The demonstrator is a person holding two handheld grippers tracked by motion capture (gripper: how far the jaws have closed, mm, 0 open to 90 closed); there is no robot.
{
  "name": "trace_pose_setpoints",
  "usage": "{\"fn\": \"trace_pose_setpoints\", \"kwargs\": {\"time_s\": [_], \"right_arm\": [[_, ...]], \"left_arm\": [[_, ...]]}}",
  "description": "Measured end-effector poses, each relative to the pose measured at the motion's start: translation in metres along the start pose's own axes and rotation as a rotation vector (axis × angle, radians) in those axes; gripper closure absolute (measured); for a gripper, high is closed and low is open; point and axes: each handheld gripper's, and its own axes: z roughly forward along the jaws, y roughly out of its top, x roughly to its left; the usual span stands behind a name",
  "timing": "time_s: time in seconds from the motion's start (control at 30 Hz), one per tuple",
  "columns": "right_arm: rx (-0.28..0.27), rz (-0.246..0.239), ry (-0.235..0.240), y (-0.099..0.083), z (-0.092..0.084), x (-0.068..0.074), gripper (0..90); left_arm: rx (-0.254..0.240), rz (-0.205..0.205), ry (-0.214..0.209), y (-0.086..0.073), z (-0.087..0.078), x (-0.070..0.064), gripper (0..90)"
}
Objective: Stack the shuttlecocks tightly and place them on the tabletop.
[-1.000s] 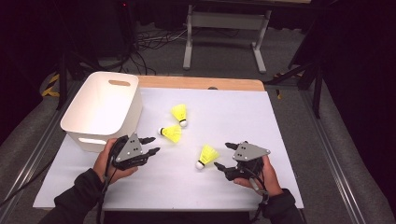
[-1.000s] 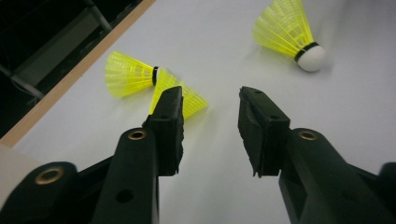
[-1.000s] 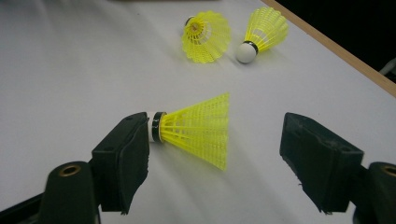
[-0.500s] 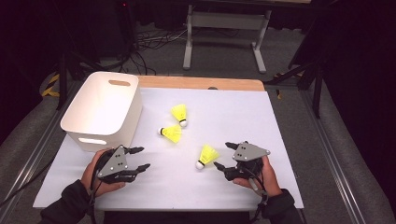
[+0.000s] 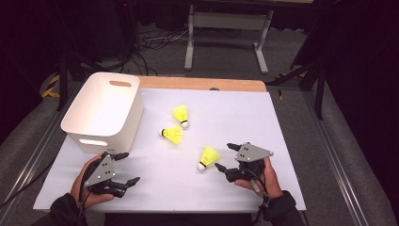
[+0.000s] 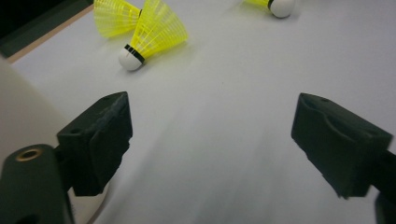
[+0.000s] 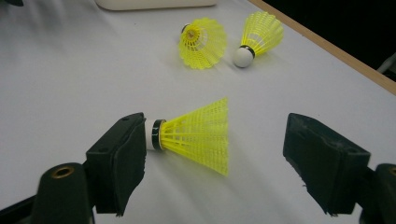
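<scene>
Three yellow shuttlecocks lie on the white table (image 5: 282, 141): one far (image 5: 181, 114), one in the middle (image 5: 172, 134), one near (image 5: 208, 157). My left gripper (image 5: 130, 167) sits near the front left, in front of the white bin (image 5: 101, 110). Its jaws have just been opening, and they stand open with nothing between them (image 6: 210, 140). My right gripper (image 5: 225, 156) is open beside the near shuttlecock. That shuttlecock (image 7: 196, 135) lies on its side between the wide jaws, cork end by one finger (image 7: 116, 158), the other finger well apart from its skirt.
The bin's wall (image 6: 18, 107) stands close beside my left gripper. Two shuttlecocks (image 6: 152, 35) (image 6: 109, 16) lie ahead of it, a third (image 6: 275, 5) farther off. A wooden table edge (image 5: 202, 84) runs along the back. Cables and a metal stand sit on the floor beyond.
My left gripper has pulled back from the middle shuttlecock toward the front left of the table and spread its jaws. The shuttlecocks and the right gripper have stayed put.
</scene>
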Motion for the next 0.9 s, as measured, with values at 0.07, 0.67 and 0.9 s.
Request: {"fn": "trace_pose_setpoints", "kwargs": {"time_s": [0.07, 0.67, 0.9], "right_arm": [[-0.004, 0.001, -0.002, 0.001, 0.0, 0.0, 22.4], [-0.037, 0.052, 0.056, 0.055, 0.026, -0.026, 23.2], [0.018, 0.026, 0.079, 0.096, 0.06, -0.041, 23.7]], "left_arm": [[-0.009, -0.017, 0.005, -0.007, -0.006, 0.001, 10.5], [-0.06, -0.099, 0.044, -0.026, -0.035, 0.013, 5.1], [-0.063, -0.094, 0.034, -0.026, -0.035, 0.013, 5.0]]}}
